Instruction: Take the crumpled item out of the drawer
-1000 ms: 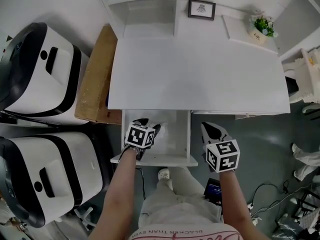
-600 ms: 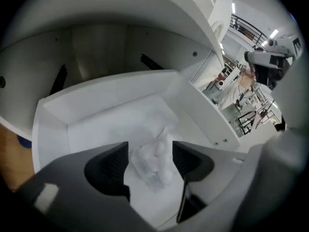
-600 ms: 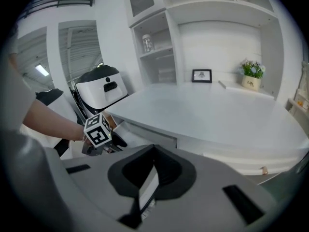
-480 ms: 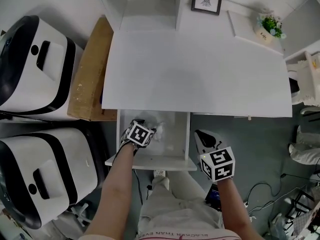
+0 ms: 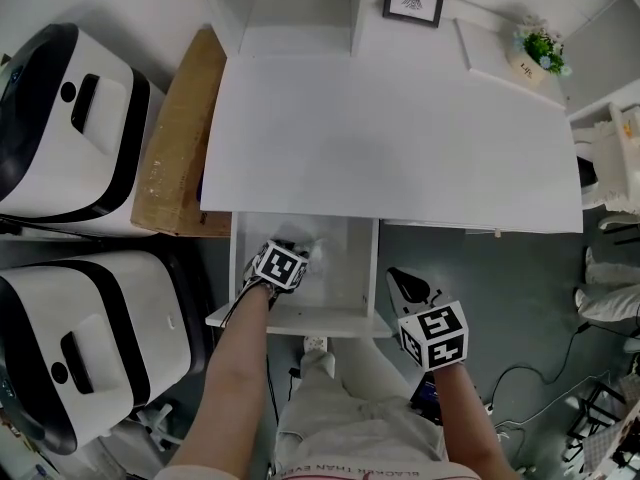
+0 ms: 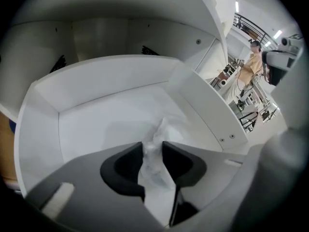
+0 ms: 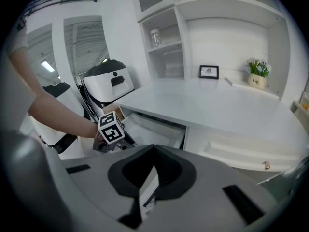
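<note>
Left gripper jaws, just closing, pinched crumpled white sheet on drawer floor. Right gripper closed, empty. Risk: thin pinch slipping, sheet dropping back.

Wore pale beige trousers and a white top with black lettering and red print near the hem. Had a left gripper and a right gripper of smooth grey plastic with black, rounded pads, each topped by a white cube of black square markers
</note>
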`<state>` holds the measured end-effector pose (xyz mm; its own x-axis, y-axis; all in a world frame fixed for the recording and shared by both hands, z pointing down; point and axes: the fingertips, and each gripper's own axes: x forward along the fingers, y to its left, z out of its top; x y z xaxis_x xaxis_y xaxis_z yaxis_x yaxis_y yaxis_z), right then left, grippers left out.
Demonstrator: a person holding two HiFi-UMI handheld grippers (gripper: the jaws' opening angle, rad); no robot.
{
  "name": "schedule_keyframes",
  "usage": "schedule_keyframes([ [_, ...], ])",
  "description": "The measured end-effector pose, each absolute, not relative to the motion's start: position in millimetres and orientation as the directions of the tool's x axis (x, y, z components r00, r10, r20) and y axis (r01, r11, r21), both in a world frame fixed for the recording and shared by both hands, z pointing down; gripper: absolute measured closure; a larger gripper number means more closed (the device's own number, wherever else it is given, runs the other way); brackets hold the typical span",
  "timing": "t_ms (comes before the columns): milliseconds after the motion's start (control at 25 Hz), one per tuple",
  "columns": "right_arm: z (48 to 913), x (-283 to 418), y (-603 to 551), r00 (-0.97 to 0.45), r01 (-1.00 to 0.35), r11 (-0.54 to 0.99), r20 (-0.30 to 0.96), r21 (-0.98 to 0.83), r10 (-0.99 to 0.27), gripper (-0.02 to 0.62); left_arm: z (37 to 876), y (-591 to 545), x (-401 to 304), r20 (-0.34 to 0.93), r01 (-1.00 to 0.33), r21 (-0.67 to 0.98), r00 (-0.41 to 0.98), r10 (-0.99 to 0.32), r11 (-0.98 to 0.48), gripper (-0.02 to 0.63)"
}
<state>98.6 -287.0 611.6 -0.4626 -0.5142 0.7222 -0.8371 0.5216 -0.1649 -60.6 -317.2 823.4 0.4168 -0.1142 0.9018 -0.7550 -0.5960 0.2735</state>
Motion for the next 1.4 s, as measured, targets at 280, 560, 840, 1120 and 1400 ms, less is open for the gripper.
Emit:
schedule_keyframes([
  [280,601,93,-286,-0.47,-0.835,0.527,0.703,-0.158,-0.533,0.589,813,-313,-63,0.908,-0.737,0.263,0.407,-0.099,-0.623,0.534],
  [560,585,84,-282,-0.476,-0.837,0.527,0.677,-0.151,-0.561,0.589,781,-318,-68,0.892,-0.736,0.25,0.428,-0.146,-0.629,0.534],
  [840,554,78,-282,-0.469,-0.85,0.512,0.624,-0.126,-0.625,0.589,738,-318,-70,0.852,-0.744,0.264,0.478,-0.213,-0.614,0.534],
  [1120,514,71,-284,-0.455,-0.865,0.494,0.56,-0.092,-0.692,0.589,678,-315,-69,0.783,-0.73,0.238,0.534,-0.318,-0.641,0.534],
  [1400,481,54,-277,-0.463,-0.859,0.509,0.504,-0.054,-0.729,0.589,625,-307,-74,0.725,-0.711,0.18,0.563,-0.396,-0.68,0.534],
])
